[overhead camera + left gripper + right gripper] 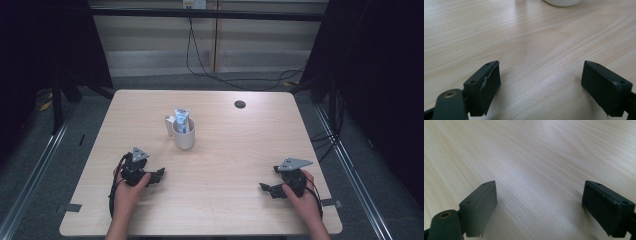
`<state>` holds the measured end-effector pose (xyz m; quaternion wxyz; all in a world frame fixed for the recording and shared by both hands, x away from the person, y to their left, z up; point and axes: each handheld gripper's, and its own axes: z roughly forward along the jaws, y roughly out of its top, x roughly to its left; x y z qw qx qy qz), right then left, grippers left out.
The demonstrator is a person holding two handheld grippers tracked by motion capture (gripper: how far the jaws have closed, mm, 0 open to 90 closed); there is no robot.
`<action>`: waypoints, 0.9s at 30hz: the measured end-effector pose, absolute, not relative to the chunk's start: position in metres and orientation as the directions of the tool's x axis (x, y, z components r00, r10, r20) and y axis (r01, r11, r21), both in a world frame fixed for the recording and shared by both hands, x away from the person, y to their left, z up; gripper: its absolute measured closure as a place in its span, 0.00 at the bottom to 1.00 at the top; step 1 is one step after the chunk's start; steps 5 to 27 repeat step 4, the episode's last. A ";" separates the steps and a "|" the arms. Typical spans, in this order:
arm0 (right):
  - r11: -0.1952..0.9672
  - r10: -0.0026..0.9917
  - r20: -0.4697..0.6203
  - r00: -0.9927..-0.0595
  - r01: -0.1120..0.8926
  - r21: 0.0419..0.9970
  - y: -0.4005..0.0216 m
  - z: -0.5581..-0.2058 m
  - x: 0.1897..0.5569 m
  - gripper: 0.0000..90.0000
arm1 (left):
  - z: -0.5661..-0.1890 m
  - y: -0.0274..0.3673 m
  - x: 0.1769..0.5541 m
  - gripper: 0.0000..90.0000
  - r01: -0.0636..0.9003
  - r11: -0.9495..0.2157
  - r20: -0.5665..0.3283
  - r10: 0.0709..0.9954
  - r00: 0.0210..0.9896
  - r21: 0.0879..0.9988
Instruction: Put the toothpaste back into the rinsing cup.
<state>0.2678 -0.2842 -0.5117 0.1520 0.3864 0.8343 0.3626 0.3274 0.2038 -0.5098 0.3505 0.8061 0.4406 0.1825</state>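
A white mug [183,135] stands upright near the middle of the wooden table [240,150], with a blue and white tube [181,120] standing in it. A small white cylinder [169,122] lies just behind the mug at its left. My left gripper [159,175] rests low at the front left, open, jaws wide apart over bare wood [541,75]; the mug's base [562,2] shows at the top of the left gripper view. My right gripper [266,189] rests at the front right, also open and holding nothing [539,200].
A round cable hole [240,104] sits in the table's far right part. Cables [200,60] run over the floor behind the table. Metal rails [30,175] flank the table on both sides.
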 end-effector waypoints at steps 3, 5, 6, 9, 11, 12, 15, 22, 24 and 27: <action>0.439 0.756 0.025 -0.655 0.534 0.723 -0.284 -0.512 0.268 0.14 | -0.510 0.204 0.327 0.17 0.583 -0.366 -0.015 0.838 0.545 0.726; 0.438 0.755 0.027 -0.655 0.534 0.723 -0.284 -0.512 0.268 0.14 | -0.510 0.204 0.327 0.17 0.583 -0.366 -0.015 0.838 0.545 0.726; 0.438 0.755 0.027 -0.655 0.534 0.723 -0.284 -0.512 0.268 0.14 | -0.510 0.204 0.327 0.17 0.583 -0.366 -0.015 0.838 0.545 0.726; 0.438 0.755 0.027 -0.655 0.534 0.723 -0.284 -0.512 0.268 0.14 | -0.510 0.204 0.327 0.17 0.583 -0.366 -0.015 0.838 0.545 0.726; 0.438 0.755 0.027 -0.655 0.534 0.723 -0.284 -0.512 0.268 0.14 | -0.510 0.204 0.327 0.17 0.583 -0.366 -0.015 0.838 0.545 0.726; 0.438 0.755 0.027 -0.655 0.534 0.723 -0.284 -0.512 0.268 0.14 | -0.510 0.204 0.327 0.17 0.583 -0.366 -0.015 0.838 0.545 0.726; 0.438 0.755 0.027 -0.655 0.534 0.723 -0.284 -0.512 0.268 0.14 | -0.510 0.204 0.327 0.17 0.583 -0.366 -0.015 0.838 0.545 0.726; 0.438 0.755 0.027 -0.655 0.534 0.723 -0.284 -0.512 0.268 0.14 | -0.510 0.204 0.327 0.17 0.583 -0.366 -0.015 0.838 0.545 0.726; 0.438 0.755 0.027 -0.655 0.534 0.723 -0.284 -0.512 0.268 0.14 | -0.510 0.204 0.327 0.17 0.583 -0.366 -0.015 0.838 0.545 0.726; 0.438 0.755 0.027 -0.655 0.534 0.723 -0.284 -0.512 0.268 0.14 | -0.510 0.204 0.327 0.17 0.583 -0.366 -0.015 0.838 0.545 0.726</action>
